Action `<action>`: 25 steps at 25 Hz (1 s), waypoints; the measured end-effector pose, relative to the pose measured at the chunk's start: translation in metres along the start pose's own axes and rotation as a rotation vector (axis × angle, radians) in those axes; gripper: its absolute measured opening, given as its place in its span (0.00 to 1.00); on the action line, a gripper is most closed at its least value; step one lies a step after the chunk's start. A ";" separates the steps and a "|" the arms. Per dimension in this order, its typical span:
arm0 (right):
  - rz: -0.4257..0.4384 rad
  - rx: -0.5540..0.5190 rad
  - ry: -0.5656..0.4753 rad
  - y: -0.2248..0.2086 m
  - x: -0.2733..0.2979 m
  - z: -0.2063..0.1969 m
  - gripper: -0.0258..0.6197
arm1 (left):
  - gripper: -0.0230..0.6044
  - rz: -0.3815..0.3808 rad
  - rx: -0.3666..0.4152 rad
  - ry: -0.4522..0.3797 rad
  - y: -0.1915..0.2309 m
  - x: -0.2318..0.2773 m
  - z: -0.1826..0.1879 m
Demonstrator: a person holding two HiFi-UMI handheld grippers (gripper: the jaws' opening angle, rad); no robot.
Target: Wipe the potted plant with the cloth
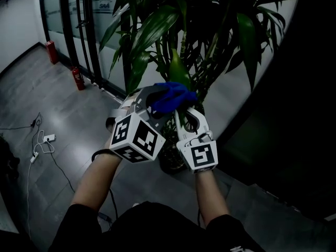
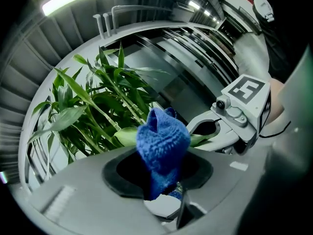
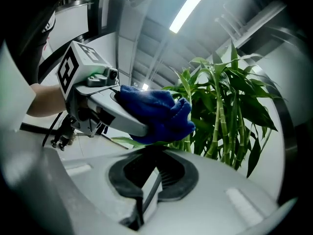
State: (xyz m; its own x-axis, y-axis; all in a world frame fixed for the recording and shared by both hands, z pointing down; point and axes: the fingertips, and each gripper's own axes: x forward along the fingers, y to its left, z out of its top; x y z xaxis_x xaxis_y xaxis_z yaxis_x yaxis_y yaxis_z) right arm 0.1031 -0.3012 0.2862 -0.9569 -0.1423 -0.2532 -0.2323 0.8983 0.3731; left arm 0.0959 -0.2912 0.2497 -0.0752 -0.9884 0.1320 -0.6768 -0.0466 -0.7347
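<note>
The potted plant [image 1: 210, 30] rises just in front of me, with long green leaves over a dark pot [image 1: 170, 159]. My left gripper [image 1: 157, 101] is shut on a bunched blue cloth [image 1: 172, 96]; the cloth [image 2: 161, 141] sticks up from its jaws and rests against a pale leaf [image 2: 126, 136]. My right gripper [image 1: 185, 114] sits close at the right, shut on the lower end of that leaf [image 1: 178, 71], which runs up between both grippers. In the right gripper view the cloth [image 3: 156, 114] lies over the leaf [image 3: 122, 141], just above my jaws.
Two red fire extinguishers [image 1: 77, 77] stand by the glass wall [image 1: 89, 14] at the left. White cables and a power strip [image 1: 44, 140] lie on the grey floor. A dark curved column [image 1: 304, 114] fills the right side.
</note>
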 end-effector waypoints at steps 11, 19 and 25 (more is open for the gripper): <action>0.020 0.013 0.034 -0.002 -0.022 -0.013 0.04 | 0.28 -0.012 -0.053 0.019 -0.027 0.002 0.001; 0.068 0.063 0.060 0.007 -0.045 -0.033 0.04 | 0.28 -0.004 -0.192 0.064 -0.054 -0.002 -0.020; 0.044 0.112 0.073 0.019 -0.060 -0.045 0.04 | 0.28 0.011 -0.337 0.008 -0.066 -0.022 -0.043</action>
State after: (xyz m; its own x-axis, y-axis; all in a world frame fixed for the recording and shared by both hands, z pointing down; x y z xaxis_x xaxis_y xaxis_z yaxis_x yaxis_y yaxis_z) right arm 0.1484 -0.2941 0.3488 -0.9769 -0.1276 -0.1717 -0.1725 0.9445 0.2797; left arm 0.1106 -0.2597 0.3242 -0.0881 -0.9874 0.1313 -0.8800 0.0154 -0.4747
